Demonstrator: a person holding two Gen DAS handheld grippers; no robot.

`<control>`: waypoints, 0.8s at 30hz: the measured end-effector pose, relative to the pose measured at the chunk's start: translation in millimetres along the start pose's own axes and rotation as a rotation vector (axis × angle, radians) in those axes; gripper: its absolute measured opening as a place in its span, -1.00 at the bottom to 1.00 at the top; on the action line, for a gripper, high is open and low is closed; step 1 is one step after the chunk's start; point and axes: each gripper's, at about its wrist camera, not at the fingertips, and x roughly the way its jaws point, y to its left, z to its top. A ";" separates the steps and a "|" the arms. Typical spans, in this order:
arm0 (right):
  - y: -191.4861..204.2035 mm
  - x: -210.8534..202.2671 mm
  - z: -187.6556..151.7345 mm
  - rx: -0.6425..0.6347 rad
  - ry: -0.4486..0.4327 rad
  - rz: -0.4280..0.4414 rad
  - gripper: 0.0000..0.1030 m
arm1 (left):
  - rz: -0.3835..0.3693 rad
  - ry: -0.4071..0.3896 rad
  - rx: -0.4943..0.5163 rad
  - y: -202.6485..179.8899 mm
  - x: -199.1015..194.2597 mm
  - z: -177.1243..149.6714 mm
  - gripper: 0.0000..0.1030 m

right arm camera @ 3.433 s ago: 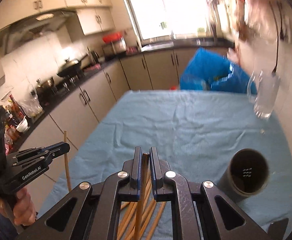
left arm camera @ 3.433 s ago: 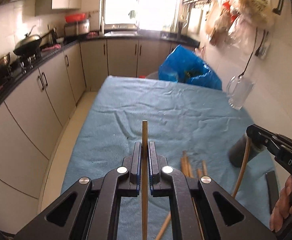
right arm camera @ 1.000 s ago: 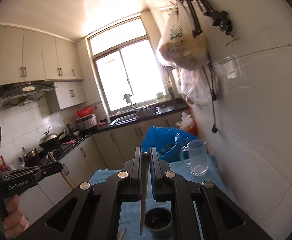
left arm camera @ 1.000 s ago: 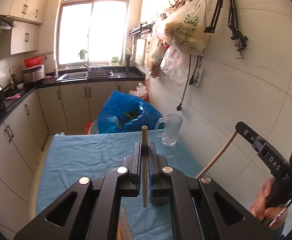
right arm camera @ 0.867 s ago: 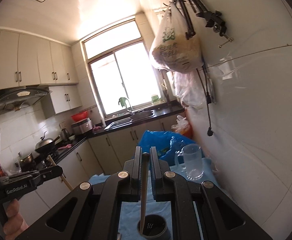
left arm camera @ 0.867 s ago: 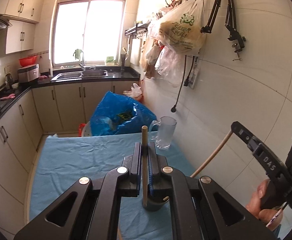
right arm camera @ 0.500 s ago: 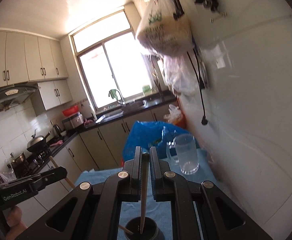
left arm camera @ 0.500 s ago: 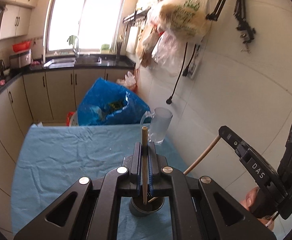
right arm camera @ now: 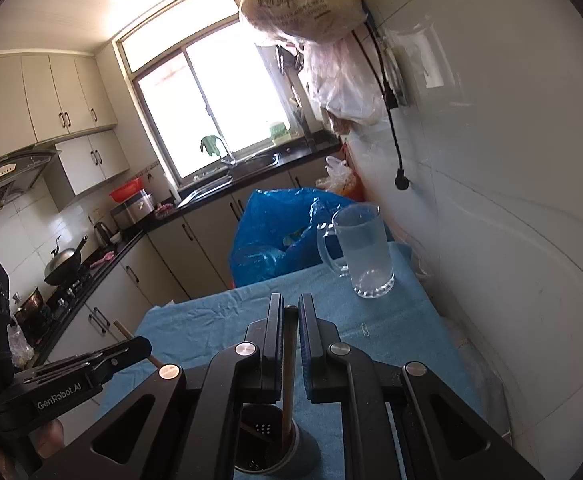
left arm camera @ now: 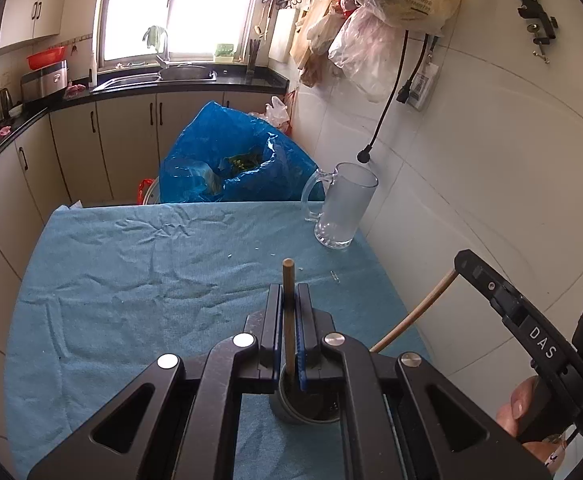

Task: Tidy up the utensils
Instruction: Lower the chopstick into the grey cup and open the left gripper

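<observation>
my left gripper [left arm camera: 289, 304]: jaws clamped on a chopstick [left arm camera: 288, 312], held upright, its lower end inside the holder [left arm camera: 291, 408]; top end sticks up past the jaws.

holder: dark round cup on the blue cloth [left arm camera: 131, 280], directly under both grippers. in the right wrist view the holder [right arm camera: 267, 444] shows a perforated bottom and two sticks in it, one slanting in from my left.

my right gripper [right arm camera: 289, 320]: jaws slightly parted, a gap showing on each side of a second chopstick [right arm camera: 289, 368]; the stick stands upright between them with its tip down in the holder. i cannot tell whether the pads touch it.

cloth: wrinkled, covers the table; a paper clip [left arm camera: 336, 276] lies on it between holder and mug.

mug [left arm camera: 341, 206]: clear glass, handle to the left, upright at the far right corner of the cloth, by the wall.

blue bag [left arm camera: 227, 160]: beyond the far edge of the table, open at the top.

plastic bags [left arm camera: 379, 8]: hanging on the right wall above the mug.
</observation>
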 end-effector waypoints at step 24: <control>42.9 -90.8 -53.3 -0.100 -0.007 0.173 -0.32 | 0.110 -0.150 -0.031 63.4 -133.2 -60.9 -0.45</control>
